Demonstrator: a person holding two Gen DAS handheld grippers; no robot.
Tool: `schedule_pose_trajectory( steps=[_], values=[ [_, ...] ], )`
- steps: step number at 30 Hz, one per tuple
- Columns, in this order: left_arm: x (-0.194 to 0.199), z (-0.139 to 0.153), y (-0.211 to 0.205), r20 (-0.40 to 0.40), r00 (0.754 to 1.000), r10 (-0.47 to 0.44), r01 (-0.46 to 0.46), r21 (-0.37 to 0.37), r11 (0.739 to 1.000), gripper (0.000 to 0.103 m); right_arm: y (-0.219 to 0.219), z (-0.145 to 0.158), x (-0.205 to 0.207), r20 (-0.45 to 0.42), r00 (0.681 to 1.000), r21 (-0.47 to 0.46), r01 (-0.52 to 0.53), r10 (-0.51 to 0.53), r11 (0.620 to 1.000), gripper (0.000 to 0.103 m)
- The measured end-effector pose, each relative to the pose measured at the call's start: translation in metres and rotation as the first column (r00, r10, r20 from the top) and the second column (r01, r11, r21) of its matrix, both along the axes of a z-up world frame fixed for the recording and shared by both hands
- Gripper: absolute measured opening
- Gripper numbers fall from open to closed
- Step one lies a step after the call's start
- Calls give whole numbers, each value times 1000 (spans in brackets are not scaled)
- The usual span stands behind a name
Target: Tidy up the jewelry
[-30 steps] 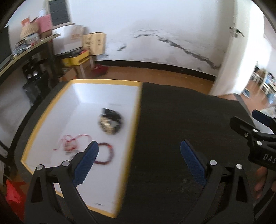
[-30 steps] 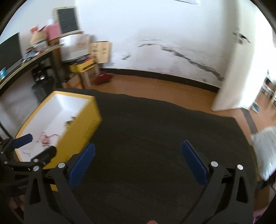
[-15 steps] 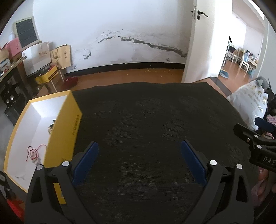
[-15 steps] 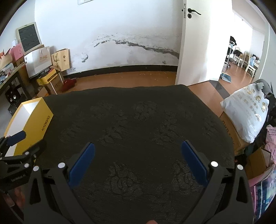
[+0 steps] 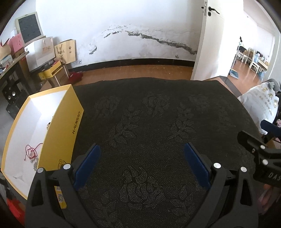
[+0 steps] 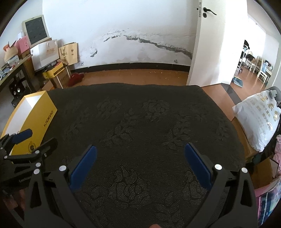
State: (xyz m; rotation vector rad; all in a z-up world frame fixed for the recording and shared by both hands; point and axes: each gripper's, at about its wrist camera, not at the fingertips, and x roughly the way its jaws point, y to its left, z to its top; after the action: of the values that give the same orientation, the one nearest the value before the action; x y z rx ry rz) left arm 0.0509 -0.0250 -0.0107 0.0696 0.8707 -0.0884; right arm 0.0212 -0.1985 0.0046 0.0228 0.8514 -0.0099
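Dark tablecloth (image 5: 149, 122), yellow white-lined box (image 5: 58, 133)

A box (image 5: 61, 129) sits at the left edge of the table (image 5: 158, 122), in the frame's left half. A corded trinket (image 5: 31, 152) lies inside it, lower left. A bag (image 6: 258, 121) rests off the table's right side.

table: dark cloth with a raised flower pattern (image 6: 140, 122) | wall: white, long dark crack (image 5: 163, 41) above black skirting | door: white, black handle (image 6: 208, 10), open onto a bright room with chairs | left: paper bags (image 5: 65, 50) and cardboard boxes beside dark shelving | right: white printed plastic sack (image 6: 258, 119)
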Motion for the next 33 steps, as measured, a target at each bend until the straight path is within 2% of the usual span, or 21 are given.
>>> schedule_pose_trajectory(
  steps=[33],
  values=[
    [-1,0,4,-1,1000,9,-9,-3,1000,94,1,-6,2,-13,1000,4,-3,3,1000,97]
  ],
)
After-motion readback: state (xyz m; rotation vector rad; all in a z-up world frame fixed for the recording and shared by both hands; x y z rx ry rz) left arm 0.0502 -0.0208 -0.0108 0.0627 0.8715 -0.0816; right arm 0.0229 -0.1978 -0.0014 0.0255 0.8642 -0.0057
